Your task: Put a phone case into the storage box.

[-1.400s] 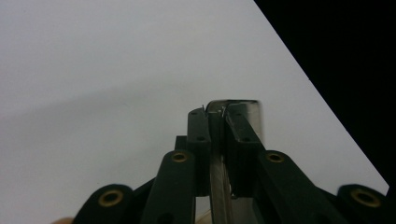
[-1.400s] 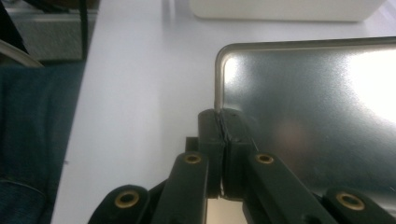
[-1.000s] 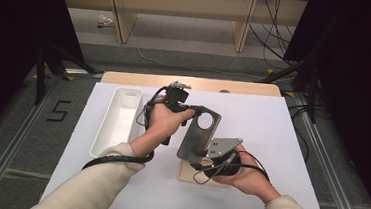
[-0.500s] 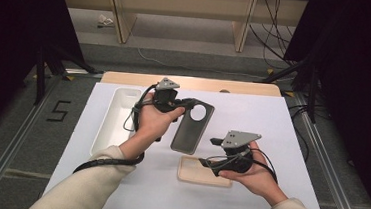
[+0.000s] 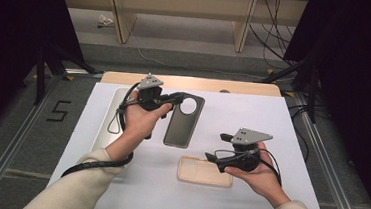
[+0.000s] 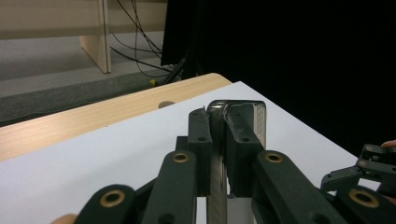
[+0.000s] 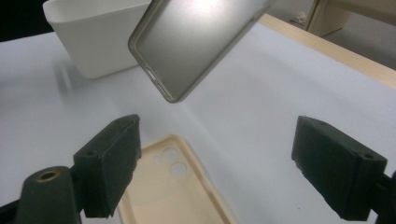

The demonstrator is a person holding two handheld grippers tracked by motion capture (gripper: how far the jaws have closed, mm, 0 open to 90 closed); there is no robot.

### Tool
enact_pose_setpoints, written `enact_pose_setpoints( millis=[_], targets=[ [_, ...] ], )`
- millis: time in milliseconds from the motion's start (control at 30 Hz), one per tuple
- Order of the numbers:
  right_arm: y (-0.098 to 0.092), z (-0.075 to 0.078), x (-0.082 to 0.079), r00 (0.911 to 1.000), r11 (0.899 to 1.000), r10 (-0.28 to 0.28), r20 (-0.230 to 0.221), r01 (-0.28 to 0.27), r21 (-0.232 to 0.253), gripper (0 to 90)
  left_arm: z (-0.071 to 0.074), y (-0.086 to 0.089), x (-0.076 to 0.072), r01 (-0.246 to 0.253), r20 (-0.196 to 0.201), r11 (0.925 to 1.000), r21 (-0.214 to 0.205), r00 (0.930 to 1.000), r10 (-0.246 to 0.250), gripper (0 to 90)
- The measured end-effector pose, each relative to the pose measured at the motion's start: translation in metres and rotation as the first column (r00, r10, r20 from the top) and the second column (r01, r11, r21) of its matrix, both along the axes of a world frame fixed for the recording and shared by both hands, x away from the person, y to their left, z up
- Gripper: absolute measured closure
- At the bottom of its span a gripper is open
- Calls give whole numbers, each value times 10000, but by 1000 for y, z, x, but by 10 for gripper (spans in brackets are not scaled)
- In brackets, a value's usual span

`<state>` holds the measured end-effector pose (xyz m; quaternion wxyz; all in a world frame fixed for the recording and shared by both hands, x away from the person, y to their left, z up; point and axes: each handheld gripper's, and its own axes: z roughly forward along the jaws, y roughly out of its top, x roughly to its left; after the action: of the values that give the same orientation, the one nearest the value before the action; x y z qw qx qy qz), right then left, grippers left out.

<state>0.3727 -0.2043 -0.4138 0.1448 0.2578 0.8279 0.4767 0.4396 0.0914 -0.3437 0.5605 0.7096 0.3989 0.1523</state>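
Dark grey soft phone case [image 5: 184, 120] is now held alone above the white tabletop [image 5: 292, 128], clamped in the left tongs [image 5: 174, 99]. Right tongs [image 5: 216, 148], jaws just opened wide and empty, have parted from it, leaving the beige phone case [image 5: 205, 171] lying flat below.

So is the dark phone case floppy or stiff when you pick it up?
Probably fairly stiff: the dark phone case, pinched at one end by the left gripper, hangs straight without drooping. It looks thin and hollow, so likely light. Its smooth surface might be slippery.
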Motion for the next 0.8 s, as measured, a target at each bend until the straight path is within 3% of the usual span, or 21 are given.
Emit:
enact_pose_setpoints(
  millis=[800],
  targets=[
    [-16,1,-1,9955,9955,-917,246,911,246,164,11,43,-1,-379,432,9988,-303,9983,392,817]
  ],
)
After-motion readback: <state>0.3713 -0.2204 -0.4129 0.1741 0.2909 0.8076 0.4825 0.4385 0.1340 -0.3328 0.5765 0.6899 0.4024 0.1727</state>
